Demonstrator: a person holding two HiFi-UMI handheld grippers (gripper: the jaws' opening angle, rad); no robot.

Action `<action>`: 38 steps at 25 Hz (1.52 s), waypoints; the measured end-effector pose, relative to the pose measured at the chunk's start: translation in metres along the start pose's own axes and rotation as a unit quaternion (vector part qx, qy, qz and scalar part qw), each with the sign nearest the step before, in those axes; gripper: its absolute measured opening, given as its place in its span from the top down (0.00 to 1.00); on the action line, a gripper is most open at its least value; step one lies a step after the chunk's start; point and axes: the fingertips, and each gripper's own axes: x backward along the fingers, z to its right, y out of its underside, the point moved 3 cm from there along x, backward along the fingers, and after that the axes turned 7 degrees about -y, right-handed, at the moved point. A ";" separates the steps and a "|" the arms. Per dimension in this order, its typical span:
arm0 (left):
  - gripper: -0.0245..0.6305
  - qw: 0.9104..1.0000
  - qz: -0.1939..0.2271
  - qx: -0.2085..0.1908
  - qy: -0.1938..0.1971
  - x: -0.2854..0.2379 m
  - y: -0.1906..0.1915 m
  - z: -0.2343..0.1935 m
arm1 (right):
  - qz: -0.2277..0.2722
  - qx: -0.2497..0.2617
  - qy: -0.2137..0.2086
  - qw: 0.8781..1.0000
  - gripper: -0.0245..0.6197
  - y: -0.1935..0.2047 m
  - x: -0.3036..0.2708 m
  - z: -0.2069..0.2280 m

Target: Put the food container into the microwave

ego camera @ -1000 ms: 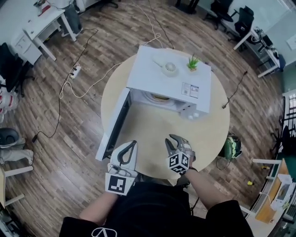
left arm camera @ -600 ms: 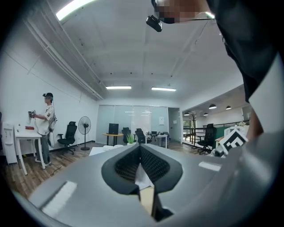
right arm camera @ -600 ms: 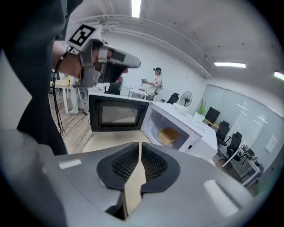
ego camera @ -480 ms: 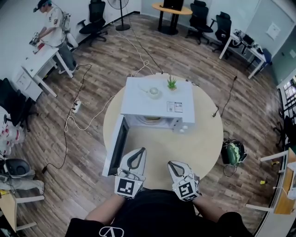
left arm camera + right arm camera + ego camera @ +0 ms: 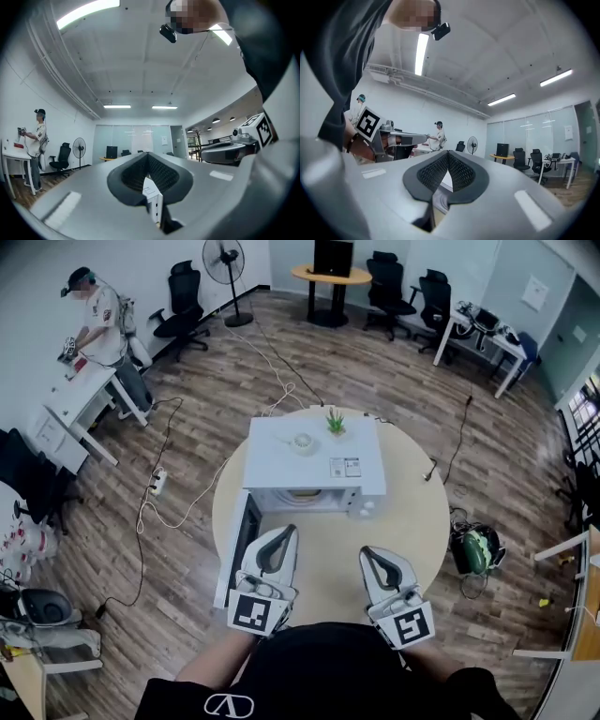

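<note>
Both tools have pulled back toward the person's chest since a second ago. The left hand-held gripper has its jaws pressed together with nothing in them. The right hand-held gripper, whose jaws stood apart a second ago, has just been closing and is now closed and empty. The two sit side by side, apart, over the near edge of the round worktop. Just ahead and left of the left one hangs the microwave door, still swung open. Beyond both stands the microwave, now farther from the jaws than before. The food container lies inside its cavity, only dimly visible. A small plant tops the microwave.
</note>
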 end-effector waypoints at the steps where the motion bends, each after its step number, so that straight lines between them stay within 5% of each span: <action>1: 0.96 1.000 0.004 0.002 0.001 0.000 -0.005 0.000 | 0.011 -0.008 0.005 1.000 0.95 -0.004 0.000 0.004; 9: 0.96 0.999 0.053 0.001 -0.010 0.004 -0.030 -0.010 | 0.043 -0.067 0.051 0.996 0.95 -0.008 0.000 0.040; 14: 0.96 0.999 0.047 0.006 -0.012 0.006 -0.028 -0.012 | 0.055 -0.080 0.072 0.993 0.95 -0.006 0.000 0.052; 38: 0.96 0.998 0.055 0.009 -0.024 0.015 -0.031 -0.011 | 0.023 -0.075 0.050 0.996 0.95 0.007 -0.004 0.041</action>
